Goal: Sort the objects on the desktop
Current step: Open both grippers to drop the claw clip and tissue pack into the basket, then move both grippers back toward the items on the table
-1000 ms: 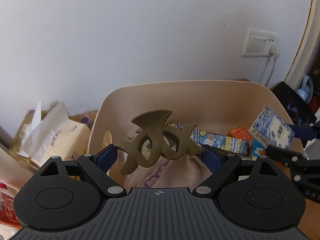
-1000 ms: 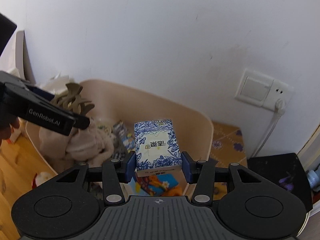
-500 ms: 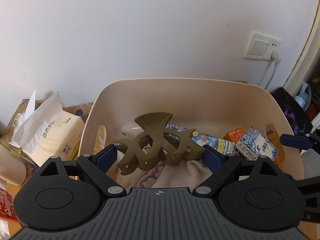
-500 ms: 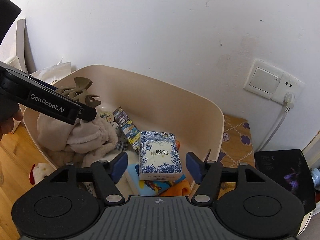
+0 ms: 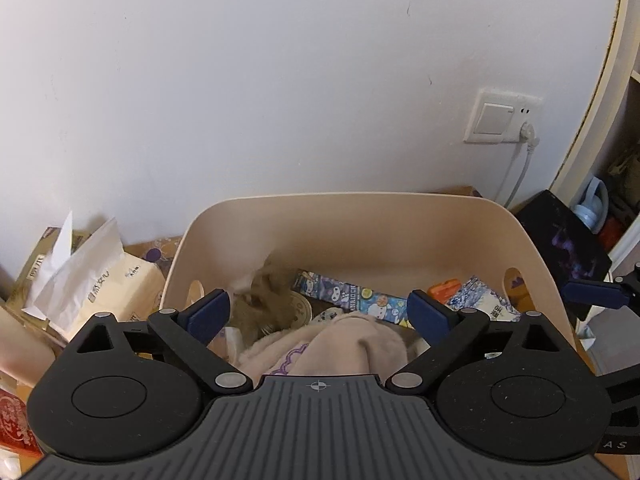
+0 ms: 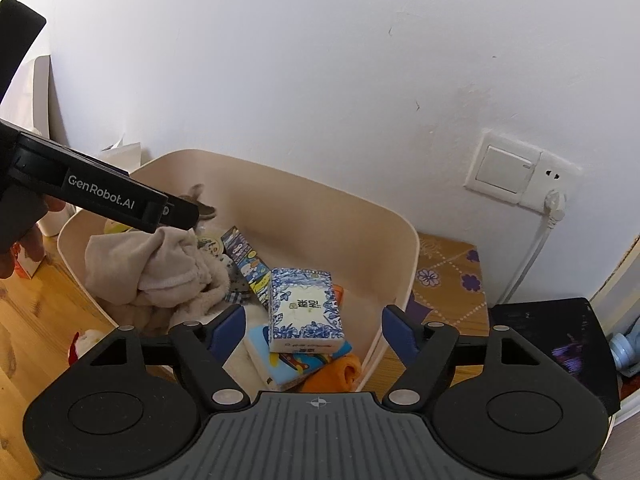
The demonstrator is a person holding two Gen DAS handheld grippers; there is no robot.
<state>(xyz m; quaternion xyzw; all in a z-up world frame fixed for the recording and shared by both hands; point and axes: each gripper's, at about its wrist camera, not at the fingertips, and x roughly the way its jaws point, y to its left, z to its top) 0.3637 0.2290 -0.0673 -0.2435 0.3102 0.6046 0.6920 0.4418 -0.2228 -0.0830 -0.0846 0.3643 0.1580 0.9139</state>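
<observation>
White wall behind, beige bin point(image 5: 532, 248) against it. Drop step in hand: left gripper point(image 5: 320, 312) jaws just spread, empty; brown hair claw point(image 5: 264, 300), blurred, probably falling into bin's left side. Right gripper point(image 6: 314, 330) jaws just spread; tissue pack point(image 6: 306, 310) released onto bin contents. Next: both grippers withdrawn, remaining desktop item sought.

left gripper point(image 5: 318, 314) jaws opened further, nothing between them now; hair claw point(image 5: 266, 300) released, blurred, down in the bin point(image 5: 360, 220). right gripper point(image 6: 314, 326) jaws opened; blue-patterned tissue pack point(image 6: 304, 308) let go, lying on the bin's contents.
</observation>
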